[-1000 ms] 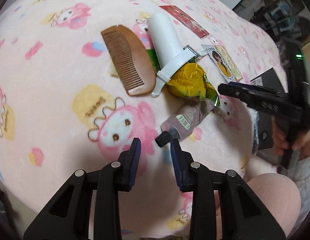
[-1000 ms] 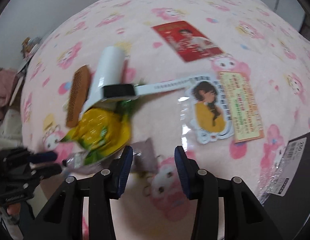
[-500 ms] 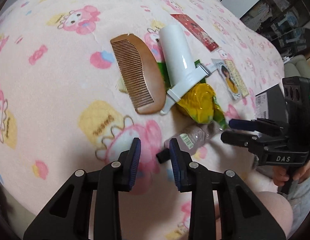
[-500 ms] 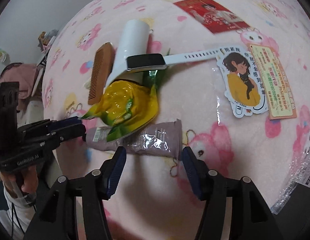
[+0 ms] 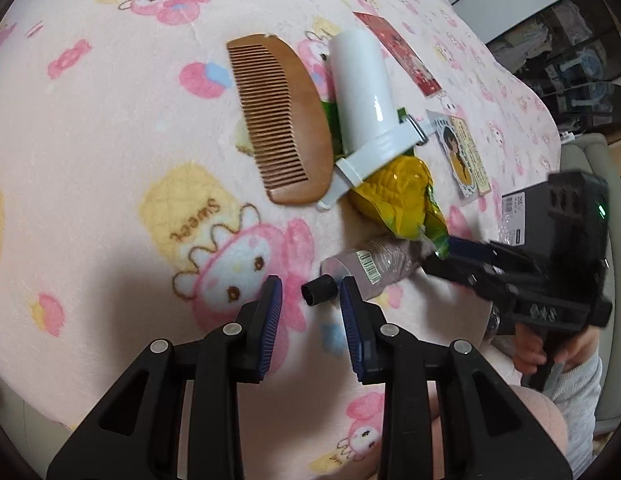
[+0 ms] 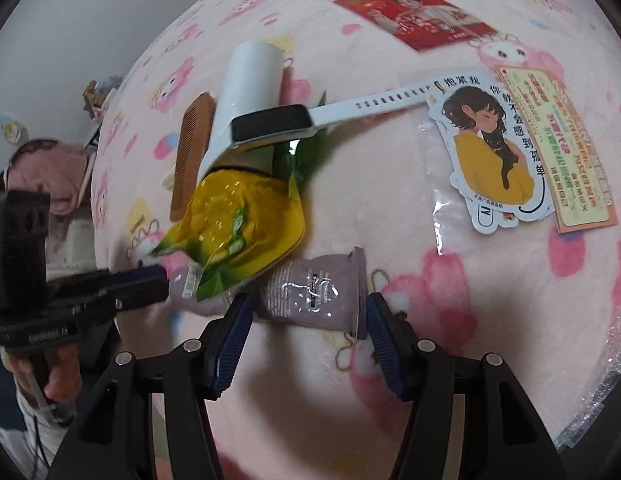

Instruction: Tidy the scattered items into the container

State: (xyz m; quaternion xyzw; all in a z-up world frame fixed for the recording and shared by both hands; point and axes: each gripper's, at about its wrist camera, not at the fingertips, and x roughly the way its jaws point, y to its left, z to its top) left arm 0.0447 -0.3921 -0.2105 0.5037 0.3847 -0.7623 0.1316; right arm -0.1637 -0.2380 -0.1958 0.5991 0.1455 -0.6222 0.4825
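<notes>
**Right wrist view: both grippers closing in on the mauve tube**

Right wrist view shows the right gripper [image 6: 306, 322] with its jaws apart, straddling the crimped end of the mauve tube [image 6: 310, 292]; the pads flank it but I cannot tell that they press on it. At about ten o'clock from the jaws a yellow snack bag [image 6: 246, 216] overlaps the tube's middle, and beyond it at eleven o'clock lie the white bottle [image 6: 246, 100], the watch [image 6: 270, 128] draped over it, and the wooden comb [image 6: 192, 156]. At one to two o'clock sit a sticker [image 6: 490, 152] and a red card [image 6: 414, 16], all on the pink blanket [image 6: 430, 360].

In the left wrist view the left gripper [image 5: 310, 308] stands narrowly apart around the tube's black cap [image 5: 319, 293], which lies between the pads, nearest the right-hand one; contact is unclear. A dark box [image 5: 526, 208], possibly the container, shows at three o'clock.

The step in hand looks like picking the tube as the first item. Next, one gripper needs to clamp firmly and draw the tube out from under the snack bag without dragging the bag or the stacked bottle and watch along, then carry it to the container.
</notes>
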